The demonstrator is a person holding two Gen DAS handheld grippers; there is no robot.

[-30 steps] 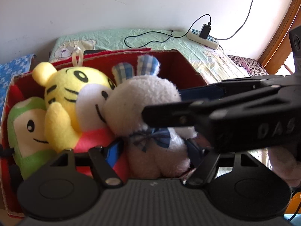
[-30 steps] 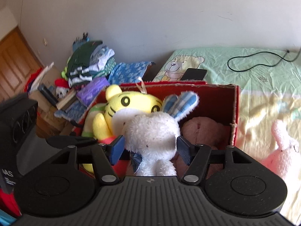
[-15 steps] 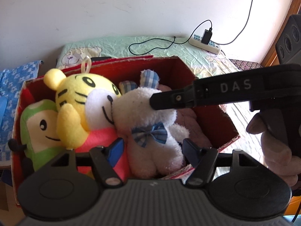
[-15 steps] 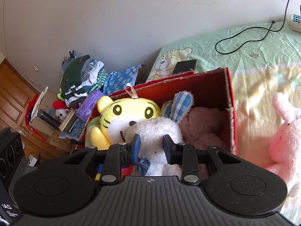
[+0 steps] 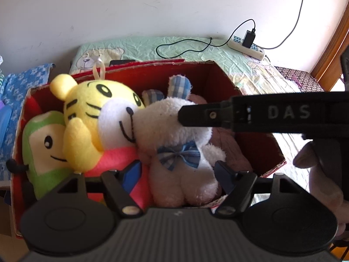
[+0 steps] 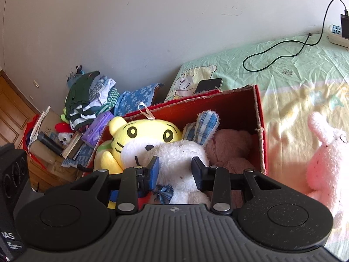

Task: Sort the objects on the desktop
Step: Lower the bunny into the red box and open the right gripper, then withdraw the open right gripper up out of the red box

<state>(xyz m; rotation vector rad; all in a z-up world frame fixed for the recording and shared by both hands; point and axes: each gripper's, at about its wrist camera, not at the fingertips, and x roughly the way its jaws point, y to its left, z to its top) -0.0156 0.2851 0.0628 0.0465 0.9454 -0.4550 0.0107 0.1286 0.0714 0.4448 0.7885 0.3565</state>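
Observation:
A red cardboard box (image 5: 220, 77) (image 6: 259, 118) holds a white bunny plush (image 5: 174, 135) (image 6: 176, 157) with plaid ears and a blue bow, a yellow tiger plush (image 5: 93, 109) (image 6: 144, 135), a green plush (image 5: 41, 144) and a brown plush (image 6: 231, 146). My left gripper (image 5: 176, 172) is open over the bunny's lower body. My right gripper (image 6: 175, 170) is open above the bunny's head, its jaws apart and not pinching it; its finger also shows in the left wrist view (image 5: 207, 115). A pink bunny plush (image 6: 325, 159) lies on the bed right of the box.
The box sits on a green bedsheet (image 6: 294, 65) with a phone (image 6: 208, 85), a black cable (image 6: 281, 50) and a power strip (image 5: 246, 45). A pile of clothes and books (image 6: 87, 100) stands left of the box. A wall is behind.
Both grippers have drawn back and up from the box. My right gripper's jaws narrowed and have opened again; the white bunny stays in the box.

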